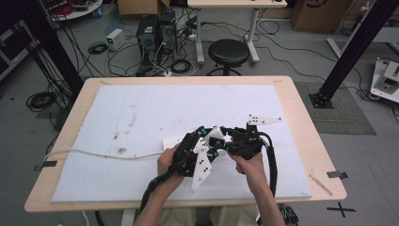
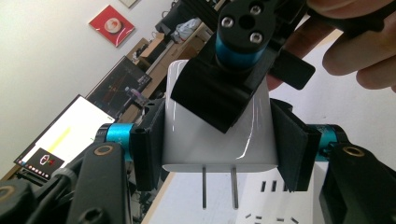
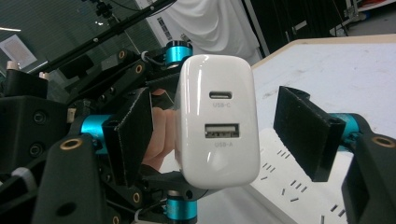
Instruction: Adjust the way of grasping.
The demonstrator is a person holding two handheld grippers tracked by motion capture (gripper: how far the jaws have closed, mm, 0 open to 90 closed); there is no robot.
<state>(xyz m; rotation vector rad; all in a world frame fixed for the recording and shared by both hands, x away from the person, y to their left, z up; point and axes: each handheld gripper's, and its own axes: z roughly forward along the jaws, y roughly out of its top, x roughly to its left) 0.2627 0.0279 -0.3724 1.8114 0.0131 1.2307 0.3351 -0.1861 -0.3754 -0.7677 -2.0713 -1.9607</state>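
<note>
A white USB charger (image 1: 217, 135) hangs above the table, held between both hands. My left gripper (image 2: 217, 144) is shut on it, its pads (image 2: 149, 144) pressing on two opposite sides. The two prongs (image 2: 219, 186) stick out toward a white power strip (image 2: 268, 200) below. My right gripper (image 3: 219, 135) stands open around the charger's port end (image 3: 222, 163), which shows a USB-C and a USB-A socket. Its right pad (image 3: 306, 133) is well clear of the charger and its left pad is just off it. In the high view the two grippers (image 1: 209, 143) (image 1: 230, 140) meet over the strip (image 1: 171, 141).
A white mat (image 1: 141, 117) covers most of the wooden table (image 1: 301, 122). A white cable (image 1: 94, 154) runs from the strip off the table's left edge. A black stool (image 1: 228, 52) and floor cables lie beyond the far edge.
</note>
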